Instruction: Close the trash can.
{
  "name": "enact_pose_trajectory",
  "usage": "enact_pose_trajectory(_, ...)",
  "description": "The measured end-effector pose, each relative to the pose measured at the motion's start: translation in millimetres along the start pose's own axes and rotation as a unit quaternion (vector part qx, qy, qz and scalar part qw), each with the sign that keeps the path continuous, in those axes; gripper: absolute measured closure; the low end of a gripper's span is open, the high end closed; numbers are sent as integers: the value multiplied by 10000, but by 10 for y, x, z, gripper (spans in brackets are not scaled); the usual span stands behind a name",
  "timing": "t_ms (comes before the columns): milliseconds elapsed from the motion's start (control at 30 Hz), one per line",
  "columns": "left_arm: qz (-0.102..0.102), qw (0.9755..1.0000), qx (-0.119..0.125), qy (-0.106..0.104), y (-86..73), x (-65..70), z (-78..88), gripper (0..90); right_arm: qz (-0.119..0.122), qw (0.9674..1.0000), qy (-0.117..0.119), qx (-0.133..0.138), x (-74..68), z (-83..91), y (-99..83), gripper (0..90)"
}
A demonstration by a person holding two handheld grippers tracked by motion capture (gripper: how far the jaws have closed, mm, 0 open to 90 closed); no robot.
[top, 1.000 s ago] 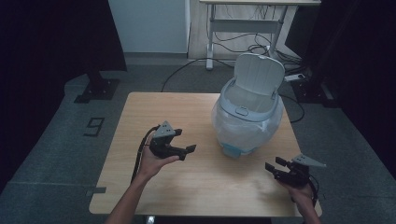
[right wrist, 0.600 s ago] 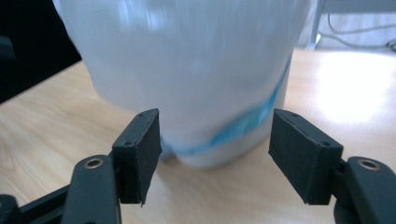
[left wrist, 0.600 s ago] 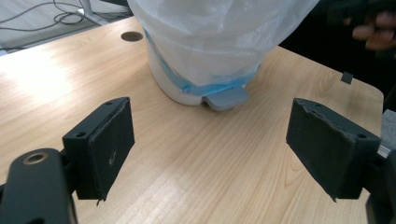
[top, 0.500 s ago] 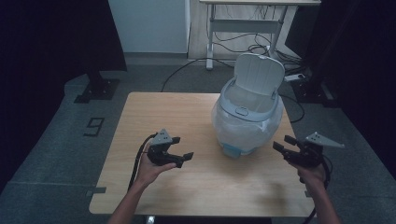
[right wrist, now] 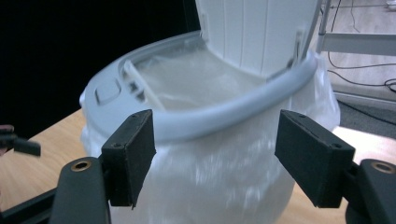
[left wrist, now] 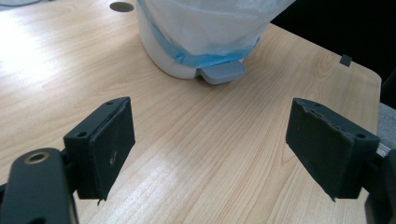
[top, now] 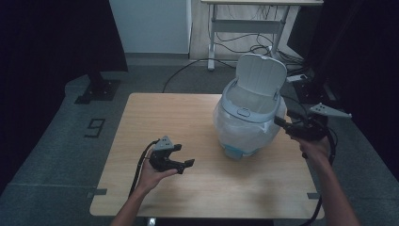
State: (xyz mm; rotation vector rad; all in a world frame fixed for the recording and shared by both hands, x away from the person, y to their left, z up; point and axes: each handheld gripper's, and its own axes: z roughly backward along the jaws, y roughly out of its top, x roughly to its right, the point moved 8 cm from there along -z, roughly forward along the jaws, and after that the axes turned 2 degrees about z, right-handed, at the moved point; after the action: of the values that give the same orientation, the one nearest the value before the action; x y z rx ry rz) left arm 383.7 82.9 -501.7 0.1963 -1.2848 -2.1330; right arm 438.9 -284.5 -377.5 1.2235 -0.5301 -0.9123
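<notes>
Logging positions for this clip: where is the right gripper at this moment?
In the high view the right gripper is at the table's right edge, raised beside the rim of the white pedal bin, jaws open toward its plastic liner.

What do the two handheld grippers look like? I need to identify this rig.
Both the left gripper and right gripper are black, each topped by a grey three-cornered plate and trailing a black cable. Their jaws end in flat rectangular black pads with screw holes. The forearms are bare.

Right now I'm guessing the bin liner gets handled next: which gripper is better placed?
Probably the right gripper: open beside the bin rim. The left gripper hovers low over the table, farther off.
</notes>
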Motion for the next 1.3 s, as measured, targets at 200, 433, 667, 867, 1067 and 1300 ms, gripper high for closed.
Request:
enact_pose_trajectory(200,87,10000,-9,-10,-54,-40,-10,155,-3,10000,-94,26,80,-121,170,268)
enact_pose_trajectory(433,172,9999,-22,3,-102,-88,-7,156,-133,9997,-134,156,203,-229,352,262)
enact_pose_trajectory(667,242,9996,-24,127,-128,-126,6,163,-196,9996,-114,137,281,-362,407,262)
enact_pose_trajectory(867,315,9993,80,187,-114,-154,48,170,-232,9995,-126,145,374,-495,530,257)
enact_pose_trajectory(1067,400,9989,90,210,-123,-178,54,175,-205,9993,-124,289,428,-600,740,243)
enact_pose_trajectory(1300,415,9989,77,197,-126,-181,64,175,-161,9994,-56,309,403,-728,870,231)
